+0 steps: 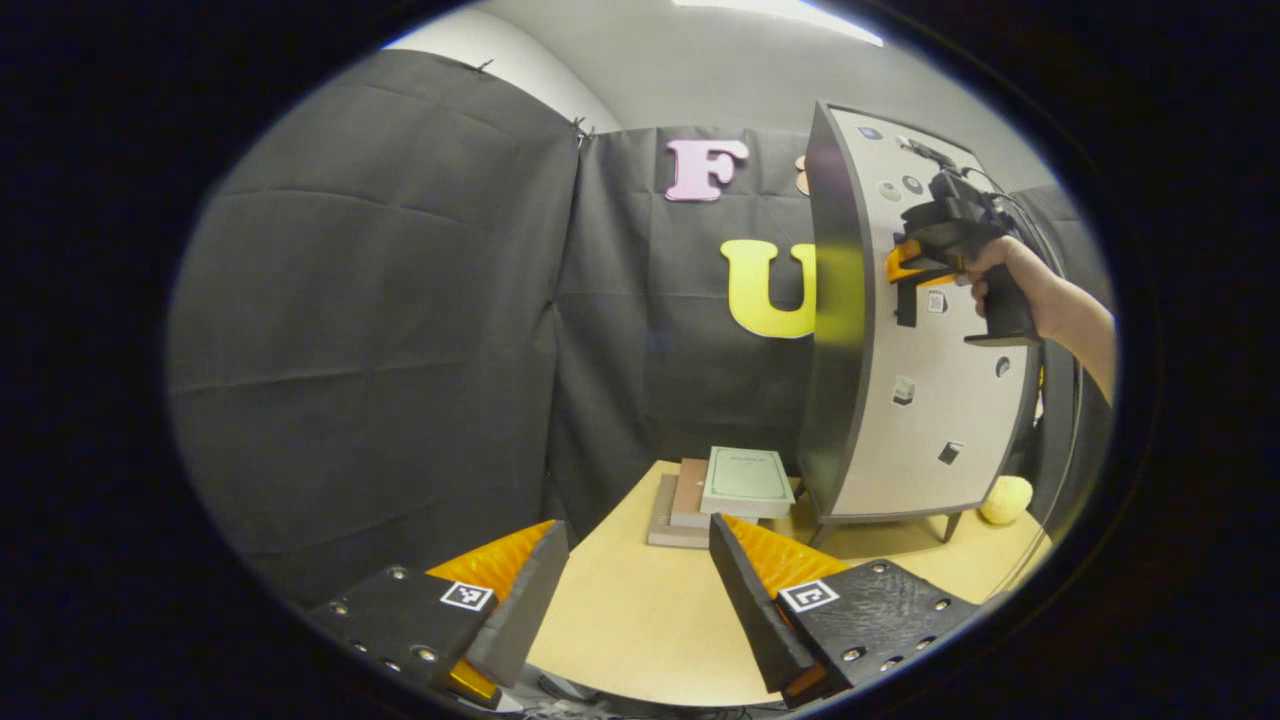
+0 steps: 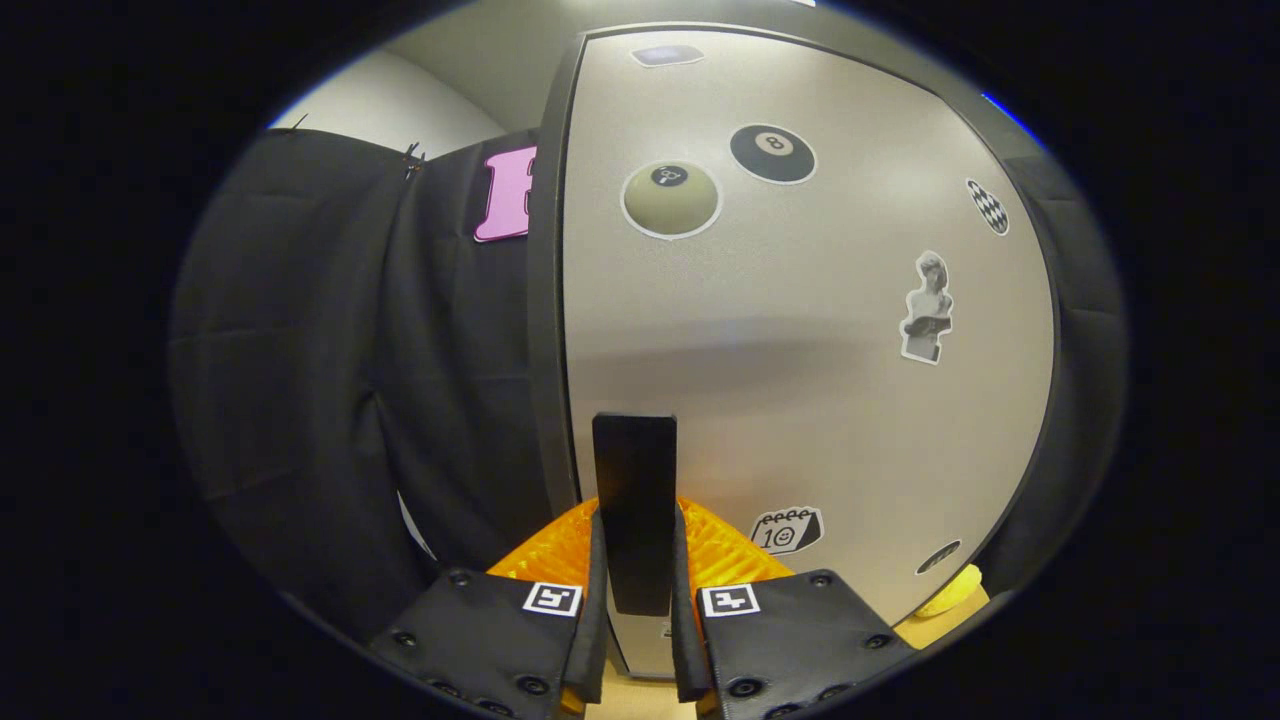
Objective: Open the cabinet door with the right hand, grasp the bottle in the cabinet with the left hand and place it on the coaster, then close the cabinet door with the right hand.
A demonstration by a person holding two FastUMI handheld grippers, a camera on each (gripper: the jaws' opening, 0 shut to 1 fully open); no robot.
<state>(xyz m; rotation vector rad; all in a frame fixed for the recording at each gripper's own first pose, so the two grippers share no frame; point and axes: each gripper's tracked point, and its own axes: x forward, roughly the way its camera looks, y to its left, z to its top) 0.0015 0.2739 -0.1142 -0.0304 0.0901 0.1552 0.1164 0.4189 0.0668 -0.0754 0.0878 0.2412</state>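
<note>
I am holding my left gripper low over the near part of the tabletop, its fingers standing wide apart with nothing between them. Past them, in the left gripper view, a small stack of books is lying toward the far edge of the tabletop, just beside the foot of the cabinet. The cabinet is standing on short legs at the far right of the tabletop, and a pale yellow ball is resting by its right leg, near the right edge.

My right gripper is clamping the dark upright handle on the cabinet door; in the right gripper view both fingers are pressing against the handle's sides, with the bar rising up between them. The handle is sitting close to the door's left edge. In the left gripper view I am seeing my own hand gripping that tool against the front of the door, about halfway up.

The door is looking flush with the cabinet frame, so the bottle inside is hidden from me and I cannot tell where it is standing. Stickers are dotting the pale door face
</note>
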